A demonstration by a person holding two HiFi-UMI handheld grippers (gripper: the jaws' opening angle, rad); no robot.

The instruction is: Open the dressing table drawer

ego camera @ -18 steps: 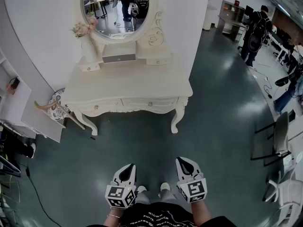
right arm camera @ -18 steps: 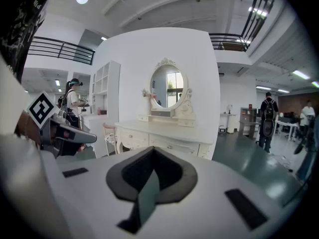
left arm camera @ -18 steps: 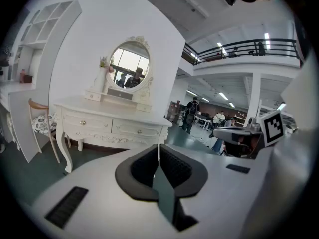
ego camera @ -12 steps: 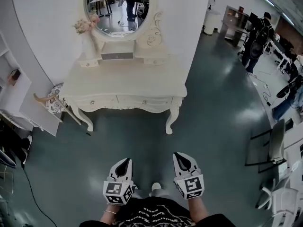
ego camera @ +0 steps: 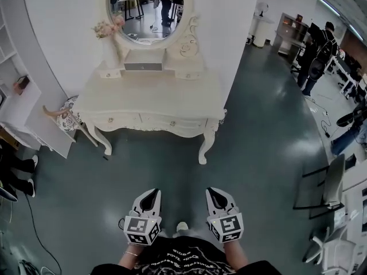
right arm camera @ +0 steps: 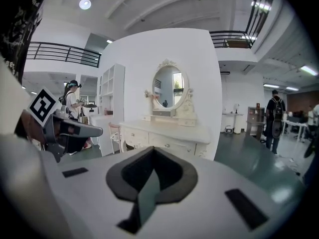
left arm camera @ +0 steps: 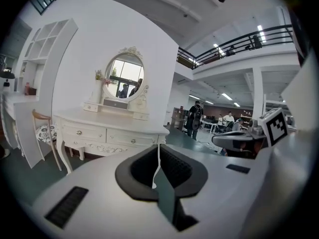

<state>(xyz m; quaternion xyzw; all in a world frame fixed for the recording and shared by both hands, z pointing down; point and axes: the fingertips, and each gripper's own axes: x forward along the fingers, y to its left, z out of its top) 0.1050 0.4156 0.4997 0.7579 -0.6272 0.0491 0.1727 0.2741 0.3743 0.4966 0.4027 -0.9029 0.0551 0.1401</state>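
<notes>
The cream dressing table [ego camera: 152, 93] stands against the white wall, a few steps ahead of me. Its two front drawers [ego camera: 140, 122] are closed, each with a small round knob. Both gripper views show it too, the table [left arm camera: 112, 126] to the left and the table [right arm camera: 169, 132] straight ahead. My left gripper [ego camera: 152, 192] and right gripper [ego camera: 213, 190] hang side by side above the dark floor, well short of the table. The left gripper [left arm camera: 159, 148] and the right gripper [right arm camera: 152, 149] both have their jaws together with nothing between them.
An oval mirror [ego camera: 148, 10], a vase of flowers [ego camera: 112, 30] and a small drawer box [ego camera: 142, 66] top the table. A chair [ego camera: 67, 116] and white shelving [ego camera: 23, 116] stand to its left. People [ego camera: 318, 53] and office chairs [ego camera: 335, 182] are off to the right.
I have stepped slightly nearer the dressing table and the view has shifted a little. Both grippers stay shut and side by side.
</notes>
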